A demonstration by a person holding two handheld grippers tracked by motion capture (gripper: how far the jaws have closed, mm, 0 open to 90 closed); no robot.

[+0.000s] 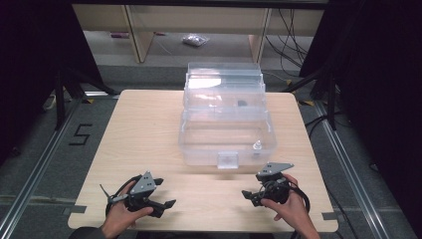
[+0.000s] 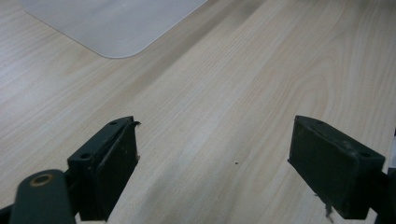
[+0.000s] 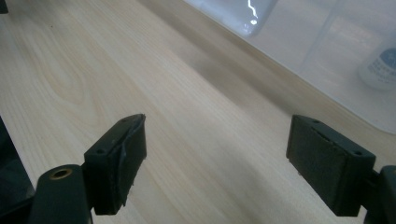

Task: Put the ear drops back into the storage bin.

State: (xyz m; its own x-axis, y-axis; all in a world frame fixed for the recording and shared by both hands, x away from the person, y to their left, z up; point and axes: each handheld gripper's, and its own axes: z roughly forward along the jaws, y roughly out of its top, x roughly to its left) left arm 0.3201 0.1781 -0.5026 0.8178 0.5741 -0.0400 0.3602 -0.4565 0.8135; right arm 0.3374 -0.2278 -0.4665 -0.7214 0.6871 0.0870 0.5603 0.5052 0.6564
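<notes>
Standing at the wooden table (image 1: 144, 129), I had a clear plastic storage box (image 1: 226, 127) set squarely before me at the middle of the tabletop, its lid (image 1: 224, 74) tipped back at the far side and its front latch (image 1: 228, 160) facing me. Both of my hands rested low on the near edge, well short of the box. My left gripper (image 1: 161, 194) lay near the front left of the table, angled toward the centre, its jaws spread wide with nothing between them; in the left gripper view (image 2: 212, 163) bare wood grain showed between the pads, and a rounded corner of the box sat farther off at the upper left. My right gripper (image 1: 251, 191) sat closer to the box, just in front of its right front corner, jaws likewise wide and empty (image 3: 215, 165). A small white bottle (image 1: 258, 146) stood inside the box near that same front right corner, seen through the clear wall (image 3: 380, 70) in the right gripper view. A small dark object (image 1: 242, 103) lay deeper inside, toward the back; I could not tell what it was.
</notes>
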